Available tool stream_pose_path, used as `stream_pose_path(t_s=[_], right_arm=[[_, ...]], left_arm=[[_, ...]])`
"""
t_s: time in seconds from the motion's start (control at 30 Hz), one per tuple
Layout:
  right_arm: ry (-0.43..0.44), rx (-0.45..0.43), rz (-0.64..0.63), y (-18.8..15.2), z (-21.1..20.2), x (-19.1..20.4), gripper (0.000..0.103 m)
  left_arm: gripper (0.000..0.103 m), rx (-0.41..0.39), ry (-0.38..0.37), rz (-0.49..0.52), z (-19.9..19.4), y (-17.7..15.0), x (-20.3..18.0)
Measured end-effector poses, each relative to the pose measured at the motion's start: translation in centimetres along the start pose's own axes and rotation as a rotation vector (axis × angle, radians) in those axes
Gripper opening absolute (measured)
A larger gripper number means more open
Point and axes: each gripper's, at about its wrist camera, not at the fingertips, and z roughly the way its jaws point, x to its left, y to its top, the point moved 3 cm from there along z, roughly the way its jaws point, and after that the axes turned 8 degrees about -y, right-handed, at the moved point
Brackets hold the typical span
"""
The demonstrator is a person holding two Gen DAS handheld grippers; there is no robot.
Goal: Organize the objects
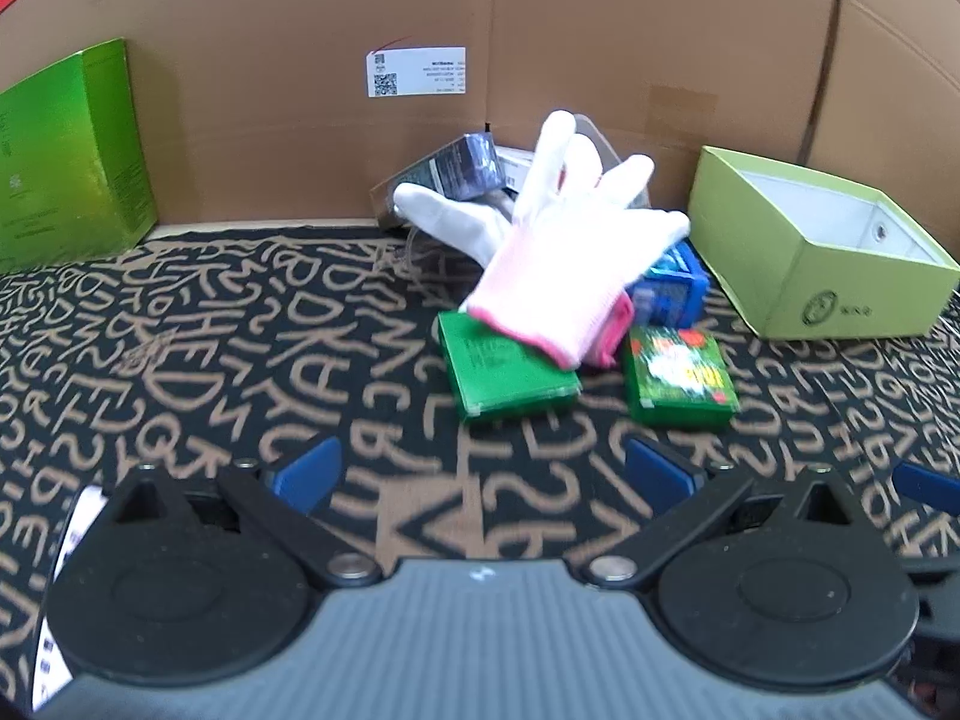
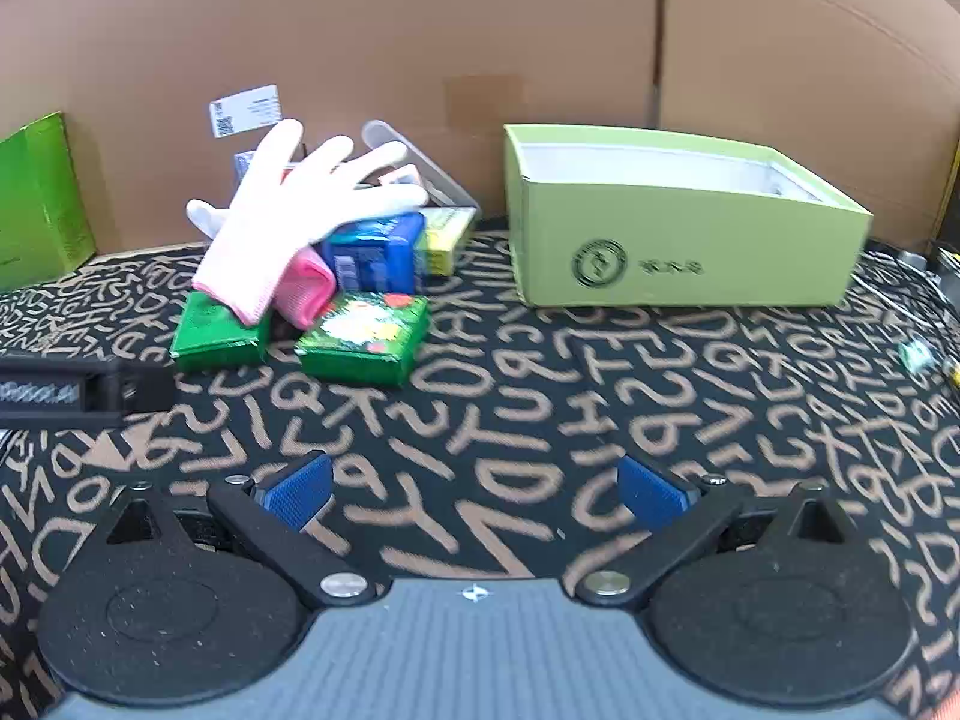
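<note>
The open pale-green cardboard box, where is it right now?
The open pale-green cardboard box sits right of centre in the right wrist view, against the brown cardboard wall, right of the yellow packet.

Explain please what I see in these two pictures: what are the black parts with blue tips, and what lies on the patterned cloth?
Each picture comes from a camera mounted on a hand-held gripper, looking forward along its two fingers. The left gripper and right gripper are both open and hold nothing. On the black cloth with tan letters lies a pile: a white and pink knitted glove draped over two flat green packets and a blue packet. Right of the pile stands an open light green cardboard box. Brown cardboard walls stand behind.
</note>
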Motion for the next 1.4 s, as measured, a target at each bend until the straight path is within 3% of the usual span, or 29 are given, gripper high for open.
stream_pose_path(t_s=[0.33,0.47,0.53,0.6,0.63,0.7,0.73,1.07,1.13,1.2,1.4], right_arm=[[0.086,-0.04,-0.101,2.6,3.3,4.4,0.103],[0.095,-0.039,-0.117,3.6,5.1,5.9,0.097],[0.089,-0.03,-0.115,4.0,6.0,6.2,0.092],[0.083,-0.021,-0.112,4.1,6.8,6.3,0.08],[0.083,-0.009,-0.112,4.0,7.0,6.2,0.067],[0.111,0.005,-0.073,3.9,7.1,5.6,0.068],[0.119,0.004,-0.06,3.8,6.9,5.3,0.068],[0.171,0.031,-0.097,0.2,1.7,1.4,0.068],[0.185,0.036,-0.119,-0.8,0.2,0.3,0.068],[0.187,0.05,-0.115,-1.4,-0.6,-0.5,0.068],[0.135,0.029,-0.091,-1.0,-1.1,-0.3,0.075]], left_arm=[[0.103,0.056,-0.021,-0.042,5.7,2.3,0.9],[0.103,0.072,-0.025,-0.049,7.3,3.0,1.3],[0.097,0.087,-0.04,-0.066,7.8,2.9,1.7],[0.091,0.087,-0.055,-0.071,7.9,2.7,1.9],[0.087,0.084,-0.06,-0.061,7.8,2.7,1.8],[0.067,0.083,-0.079,-0.048,7.4,2.5,1.7],[0.063,0.083,-0.094,-0.049,7.1,2.4,1.7],[0.063,0.127,-0.194,-0.014,1.5,-1.9,1.3],[0.068,0.133,-0.215,-0.018,0.3,-2.8,1.0],[0.078,0.117,-0.202,-0.031,-0.3,-2.8,0.5],[0.071,0.105,-0.178,-0.009,0.0,-2.6,-0.5]])
